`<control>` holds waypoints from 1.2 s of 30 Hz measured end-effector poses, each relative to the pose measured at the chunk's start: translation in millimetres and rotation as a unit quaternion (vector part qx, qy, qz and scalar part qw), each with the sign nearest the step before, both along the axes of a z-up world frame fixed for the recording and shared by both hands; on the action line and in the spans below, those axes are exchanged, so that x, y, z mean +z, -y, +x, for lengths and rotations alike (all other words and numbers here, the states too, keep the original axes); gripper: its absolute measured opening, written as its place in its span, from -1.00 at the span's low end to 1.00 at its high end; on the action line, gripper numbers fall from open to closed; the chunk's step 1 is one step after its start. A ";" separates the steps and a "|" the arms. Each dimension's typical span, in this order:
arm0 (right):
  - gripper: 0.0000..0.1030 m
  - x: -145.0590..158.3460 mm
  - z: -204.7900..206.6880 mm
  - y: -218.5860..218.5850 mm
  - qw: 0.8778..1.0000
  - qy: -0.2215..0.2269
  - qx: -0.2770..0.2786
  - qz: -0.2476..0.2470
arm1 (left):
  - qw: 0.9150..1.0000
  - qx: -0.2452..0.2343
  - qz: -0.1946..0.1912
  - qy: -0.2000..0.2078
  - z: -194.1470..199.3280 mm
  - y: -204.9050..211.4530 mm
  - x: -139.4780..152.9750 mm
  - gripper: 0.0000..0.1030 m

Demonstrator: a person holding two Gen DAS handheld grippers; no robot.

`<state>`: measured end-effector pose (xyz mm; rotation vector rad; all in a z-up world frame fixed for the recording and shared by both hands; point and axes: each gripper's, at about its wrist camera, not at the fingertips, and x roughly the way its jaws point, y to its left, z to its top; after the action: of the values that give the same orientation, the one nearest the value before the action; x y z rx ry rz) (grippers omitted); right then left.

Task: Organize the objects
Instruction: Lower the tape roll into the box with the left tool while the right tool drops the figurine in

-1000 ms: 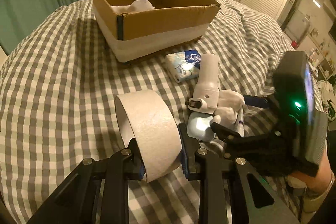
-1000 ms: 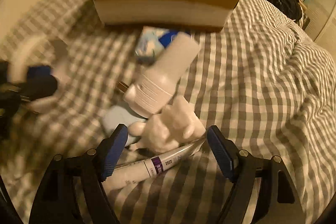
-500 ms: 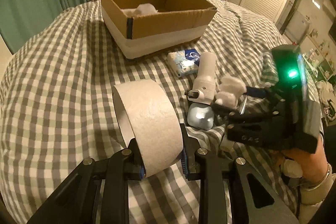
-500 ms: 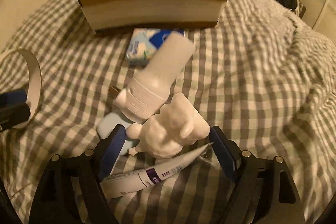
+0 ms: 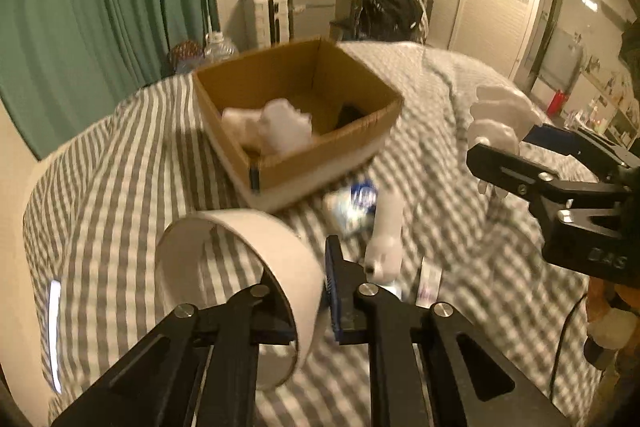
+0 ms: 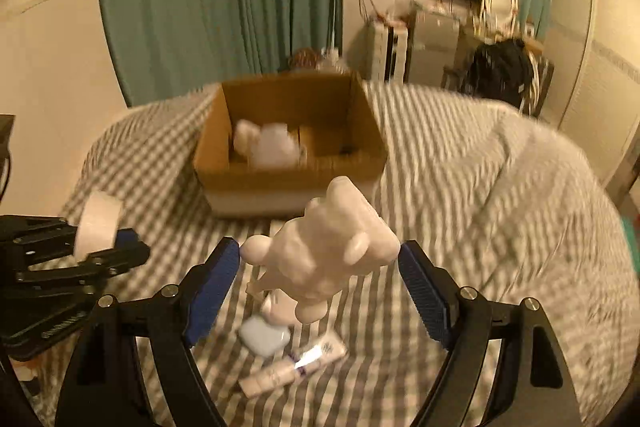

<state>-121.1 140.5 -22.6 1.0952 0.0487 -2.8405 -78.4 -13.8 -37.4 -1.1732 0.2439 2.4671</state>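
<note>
My left gripper [image 5: 306, 301] is shut on a white tape roll [image 5: 244, 267] and holds it above the checked bed; the roll also shows in the right wrist view [image 6: 98, 227]. My right gripper [image 6: 316, 279] is shut on a white plush figure [image 6: 324, 255], lifted off the bed; the figure also shows in the left wrist view [image 5: 500, 119]. An open cardboard box [image 5: 296, 119] sits ahead, seen too in the right wrist view [image 6: 288, 147], with white stuff inside. Both grippers are short of the box.
On the checked bedcover [image 5: 120, 187] lie a white bottle [image 5: 390, 235], a blue-white packet [image 5: 352, 203], a pale blue piece [image 6: 264, 337] and a tube [image 6: 296, 367]. Green curtains, a TV and furniture stand behind the bed.
Both grippers have risen well above the bed. My right gripper closed on the plush figure and lifted it off the pile. The tape roll rose with my left gripper.
</note>
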 end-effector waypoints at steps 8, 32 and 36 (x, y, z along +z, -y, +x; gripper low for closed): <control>0.58 57.8 -35.5 -4.4 0.998 -0.050 0.011 -0.032 | 0.999 -0.004 0.034 -0.022 -62.2 -17.5 36.4 -0.83; 0.59 -6.1 -252.5 -20.4 0.992 -0.027 0.019 -0.126 | 1.000 -0.002 0.012 -0.002 -242.8 -55.3 -45.2 -0.83; 0.61 -24.5 -263.5 -21.0 0.989 -0.013 0.012 -0.146 | 1.000 -0.018 0.014 0.007 -239.4 -54.5 -45.4 -0.72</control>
<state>-384.5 161.5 -47.0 0.9880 -0.3372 -2.7247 -317.8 40.7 -82.8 -1.1635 0.2242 2.4227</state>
